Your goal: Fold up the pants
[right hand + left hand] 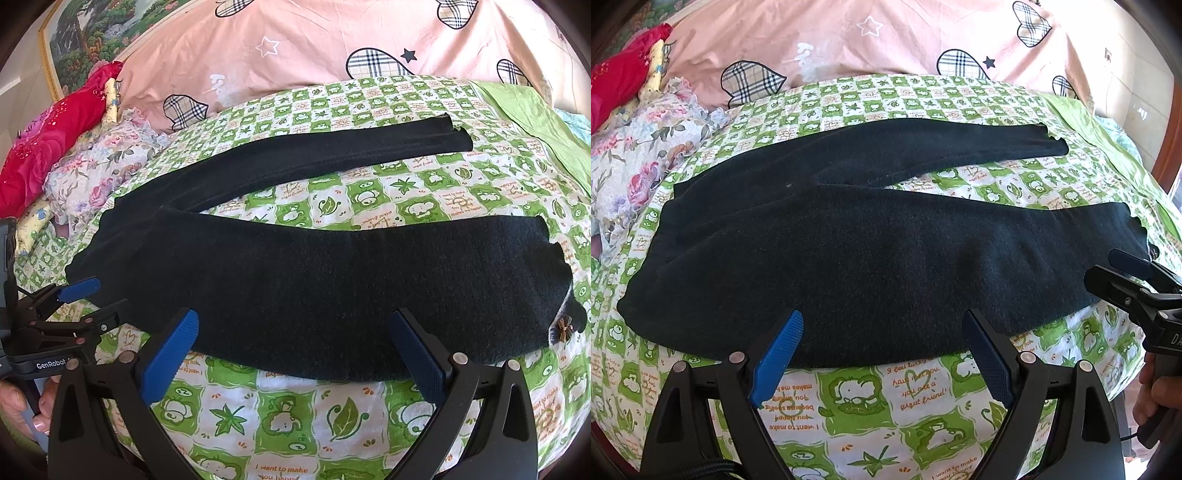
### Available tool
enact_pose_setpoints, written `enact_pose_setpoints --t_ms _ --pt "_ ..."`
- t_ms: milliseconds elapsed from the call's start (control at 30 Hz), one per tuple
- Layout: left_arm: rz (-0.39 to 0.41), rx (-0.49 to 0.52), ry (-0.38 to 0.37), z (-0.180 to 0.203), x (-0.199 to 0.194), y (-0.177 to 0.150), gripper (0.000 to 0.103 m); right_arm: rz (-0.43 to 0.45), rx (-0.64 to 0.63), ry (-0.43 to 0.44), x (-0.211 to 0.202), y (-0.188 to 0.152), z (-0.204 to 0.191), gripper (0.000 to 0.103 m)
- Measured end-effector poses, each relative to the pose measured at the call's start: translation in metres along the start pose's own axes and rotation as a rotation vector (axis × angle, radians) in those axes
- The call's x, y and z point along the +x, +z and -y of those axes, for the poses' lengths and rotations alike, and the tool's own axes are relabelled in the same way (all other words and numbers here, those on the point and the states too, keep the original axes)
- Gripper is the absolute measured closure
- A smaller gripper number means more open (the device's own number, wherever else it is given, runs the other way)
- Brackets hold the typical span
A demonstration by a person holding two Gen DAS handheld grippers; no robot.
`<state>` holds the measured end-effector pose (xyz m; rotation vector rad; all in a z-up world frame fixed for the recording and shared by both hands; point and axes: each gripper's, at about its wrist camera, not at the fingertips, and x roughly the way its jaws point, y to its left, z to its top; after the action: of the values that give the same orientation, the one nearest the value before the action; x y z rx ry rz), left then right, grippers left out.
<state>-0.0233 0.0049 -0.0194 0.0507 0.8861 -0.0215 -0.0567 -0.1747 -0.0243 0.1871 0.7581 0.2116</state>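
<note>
Black pants [871, 258] lie flat across the middle of both views on a green-and-white checked sheet [857, 402], 2 legs spread in a V, cuffs toward the right. Left gripper [882, 350], fingers spread wide, holds nothing, tips just at the near edge of the pants, lower centre. Right gripper [295, 350] likewise wide apart and holding nothing, tips at the near leg's edge; a small brown ornament [564, 325] sits on the cuff, lower right. Pink quilt with plaid hearts [886, 40] fills the top. Floral fabric [639, 158] and red cloth [620, 81] pile at upper left. Framed landscape picture [99, 33] upper left in the right wrist view.
</note>
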Motion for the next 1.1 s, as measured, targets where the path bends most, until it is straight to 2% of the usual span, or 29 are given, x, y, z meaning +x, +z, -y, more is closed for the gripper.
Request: enact_pose_setpoints --t_ms 333,733,767,833,900,933,1100 --pt "-0.005 0.001 -0.007 0.001 0.003 0.002 0.014 -0.006 -0.011 -0.011 0.001 -0.001 0.001 0.0" --pt "-0.022 0.01 -0.023 0.0 0.009 0.007 0.014 -0.052 0.01 -0.012 0.004 0.004 0.0 0.0" --pt "-0.024 0.011 -0.024 0.0 0.009 0.008 0.014 -0.108 0.024 -0.016 0.003 0.006 0.003 0.0" --pt "-0.026 0.013 -0.027 -0.001 0.011 0.011 0.014 -0.14 0.038 -0.019 0.003 0.009 0.004 0.0" --pt "-0.026 0.014 -0.033 -0.001 0.012 0.014 0.014 -0.096 0.04 -0.016 0.008 0.013 0.004 0.0" --pt "-0.027 0.015 -0.035 -0.001 0.013 0.016 0.014 -0.037 0.037 -0.005 0.007 0.014 0.011 0.0" --pt "-0.028 0.032 -0.05 0.001 0.017 0.027 0.014 -0.018 0.074 0.022 0.004 0.026 0.024 0.0"
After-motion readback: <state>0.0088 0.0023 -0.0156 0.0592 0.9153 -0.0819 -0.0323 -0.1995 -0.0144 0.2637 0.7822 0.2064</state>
